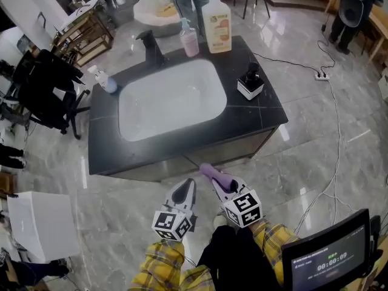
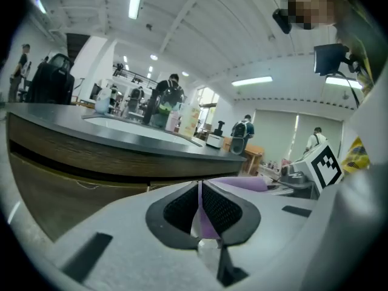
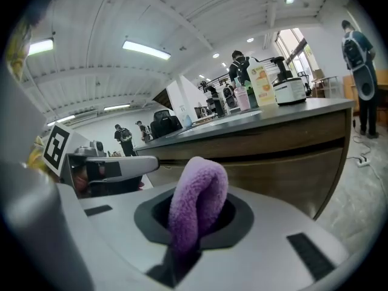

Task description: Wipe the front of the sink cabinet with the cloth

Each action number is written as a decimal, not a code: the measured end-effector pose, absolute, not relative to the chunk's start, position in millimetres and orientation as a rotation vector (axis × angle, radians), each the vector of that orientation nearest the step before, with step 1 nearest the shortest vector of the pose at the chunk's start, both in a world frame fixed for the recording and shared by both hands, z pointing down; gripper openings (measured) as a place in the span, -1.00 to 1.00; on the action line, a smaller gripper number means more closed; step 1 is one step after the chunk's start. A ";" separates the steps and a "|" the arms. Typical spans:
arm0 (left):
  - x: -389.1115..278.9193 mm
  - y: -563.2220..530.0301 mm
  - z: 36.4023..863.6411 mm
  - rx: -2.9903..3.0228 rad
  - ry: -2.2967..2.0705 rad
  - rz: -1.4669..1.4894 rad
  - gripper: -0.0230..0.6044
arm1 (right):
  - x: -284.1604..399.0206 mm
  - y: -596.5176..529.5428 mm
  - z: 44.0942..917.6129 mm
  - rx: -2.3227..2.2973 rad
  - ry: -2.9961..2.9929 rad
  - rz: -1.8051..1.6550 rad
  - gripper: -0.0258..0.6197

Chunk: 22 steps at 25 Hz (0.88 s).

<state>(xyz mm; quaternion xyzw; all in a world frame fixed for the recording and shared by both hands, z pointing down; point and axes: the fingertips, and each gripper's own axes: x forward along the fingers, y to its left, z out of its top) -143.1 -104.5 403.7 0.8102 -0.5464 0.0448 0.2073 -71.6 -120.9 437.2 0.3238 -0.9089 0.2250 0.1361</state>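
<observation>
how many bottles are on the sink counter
3: a large pump bottle and a pink bottle at the back edge, and a small bottle left of the basin. None looks hidden.

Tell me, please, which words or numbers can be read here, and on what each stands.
"00:00:09": green digits on the monitor; the smaller line above them is too small to read.
Label on the large pump bottle: too blurred to read.
Nothing else is legible.
</observation>
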 end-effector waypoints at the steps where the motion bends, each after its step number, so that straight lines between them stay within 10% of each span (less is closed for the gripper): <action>1: -140.8 -105.6 406.8 2.280 -1.489 0.131 -0.86 | -76.1 -121.0 441.9 0.936 -2.628 0.646 -0.79; 22: -184.5 -142.6 478.7 2.172 -1.711 0.026 -0.88 | -123.6 -172.0 499.7 0.833 -2.771 0.446 -0.79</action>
